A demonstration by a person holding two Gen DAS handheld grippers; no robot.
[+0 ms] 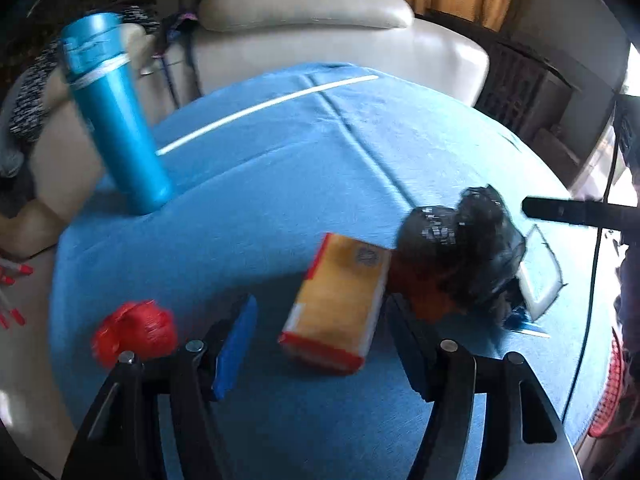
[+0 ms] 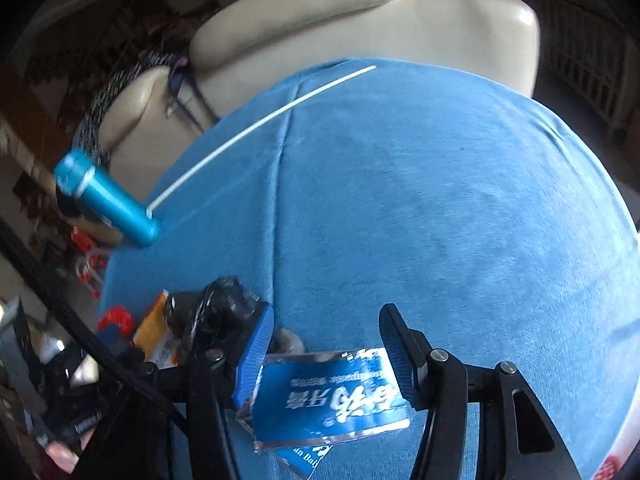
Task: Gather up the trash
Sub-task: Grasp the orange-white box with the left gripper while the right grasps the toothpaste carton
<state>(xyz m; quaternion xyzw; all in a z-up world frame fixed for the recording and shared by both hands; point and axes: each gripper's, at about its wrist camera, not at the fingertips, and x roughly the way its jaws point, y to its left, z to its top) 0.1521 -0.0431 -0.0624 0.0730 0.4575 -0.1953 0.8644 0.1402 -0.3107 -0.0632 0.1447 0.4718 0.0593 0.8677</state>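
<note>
On the blue cloth table (image 1: 280, 184) lie a yellow and red carton (image 1: 340, 304), a crumpled red wrapper (image 1: 134, 330) and a black plastic bag (image 1: 460, 248) with orange trash under it. My left gripper (image 1: 320, 344) is open just above the table, its fingers on either side of the carton's near end. My right gripper (image 2: 326, 360) is open around a flattened blue toothpaste box (image 2: 332, 400); the box lies between the jaws. The black bag (image 2: 224, 312) and carton (image 2: 156, 336) also show left of it.
A tall blue bottle (image 1: 116, 120) stands at the table's far left edge. A thin white straw (image 1: 264, 108) lies across the far cloth. A white tray-like piece (image 1: 538, 272) lies right of the bag. A cream armchair (image 1: 320, 36) stands behind the table.
</note>
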